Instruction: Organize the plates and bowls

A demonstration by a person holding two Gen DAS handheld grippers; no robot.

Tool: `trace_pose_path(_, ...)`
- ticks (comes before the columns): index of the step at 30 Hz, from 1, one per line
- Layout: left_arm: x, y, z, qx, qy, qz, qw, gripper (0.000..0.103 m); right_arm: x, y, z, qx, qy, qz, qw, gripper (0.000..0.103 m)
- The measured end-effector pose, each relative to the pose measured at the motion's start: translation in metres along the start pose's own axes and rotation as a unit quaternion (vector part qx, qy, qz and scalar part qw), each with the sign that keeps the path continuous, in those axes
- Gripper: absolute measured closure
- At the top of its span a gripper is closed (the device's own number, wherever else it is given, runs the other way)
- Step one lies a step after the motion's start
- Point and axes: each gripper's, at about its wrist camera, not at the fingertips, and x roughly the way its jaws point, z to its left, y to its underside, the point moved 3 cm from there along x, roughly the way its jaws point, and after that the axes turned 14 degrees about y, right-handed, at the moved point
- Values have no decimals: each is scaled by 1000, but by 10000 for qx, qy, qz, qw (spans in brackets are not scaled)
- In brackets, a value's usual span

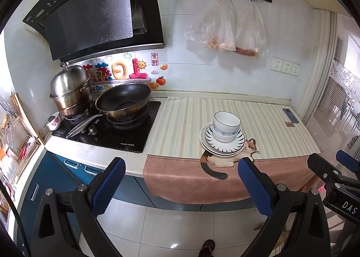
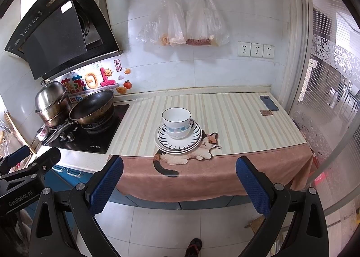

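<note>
On the bench [image 2: 247, 122], two nested bowls [image 2: 176, 122] sit atop stacked plates [image 2: 180, 142], both my grippers' fingers [image 1: 254, 187] spread wide, empty.

Open tabletop [image 2: 236, 117] straight ahead of both tools, right of the stacked bowls [image 2: 177, 122]. Wok [image 2: 92, 107] and pot [image 2: 50, 104] crowding far left. Phone [image 2: 268, 103] far right.
</note>
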Motion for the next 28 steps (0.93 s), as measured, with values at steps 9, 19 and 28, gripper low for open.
trace_pose_path(9,-2,2,1,-5,-38,-3,10000,0,0,1,1,0,-4,11,10000,1)
trace_pose_path(19,-2,3,1,3,-73,-4,10000,0,0,2,1,1,1,10,10000,1)
trace_pose_path(28,1,1,3,20,-90,6,10000,0,0,4,3,-21,-10,-17,10000,1)
